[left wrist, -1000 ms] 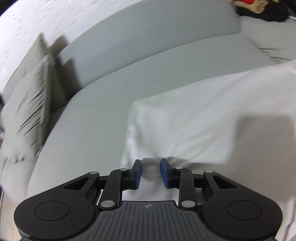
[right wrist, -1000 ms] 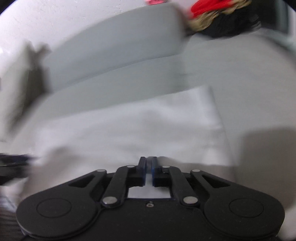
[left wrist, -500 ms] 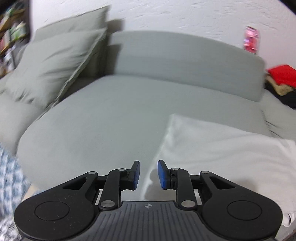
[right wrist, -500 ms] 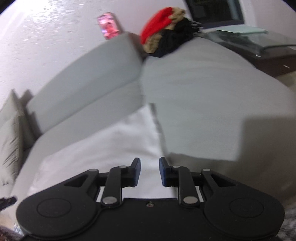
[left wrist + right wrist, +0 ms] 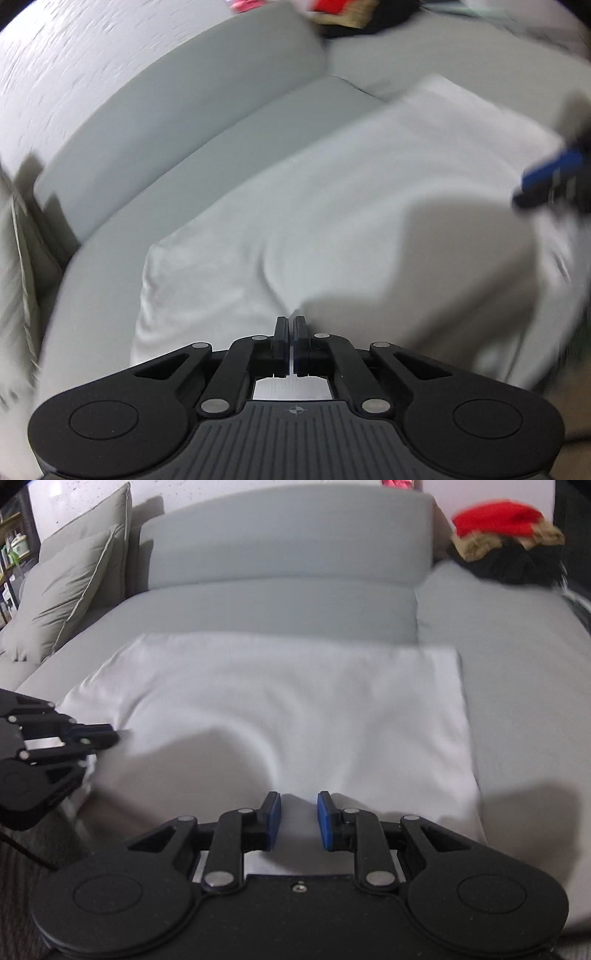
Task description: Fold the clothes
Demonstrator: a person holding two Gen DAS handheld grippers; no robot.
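between the pads of the left gripper (image 5: 290, 325) no gap is left: its jaws have just been closing, and a pinch of the white garment (image 5: 280, 698) appears, through blur, to be caught at its near edge. the right gripper (image 5: 295, 812) is held spread above that edge, nothing pinched. a grasp for the next fold is judged half made. the garment is laid flat on the grey sofa (image 5: 517, 664), lightly rippled.
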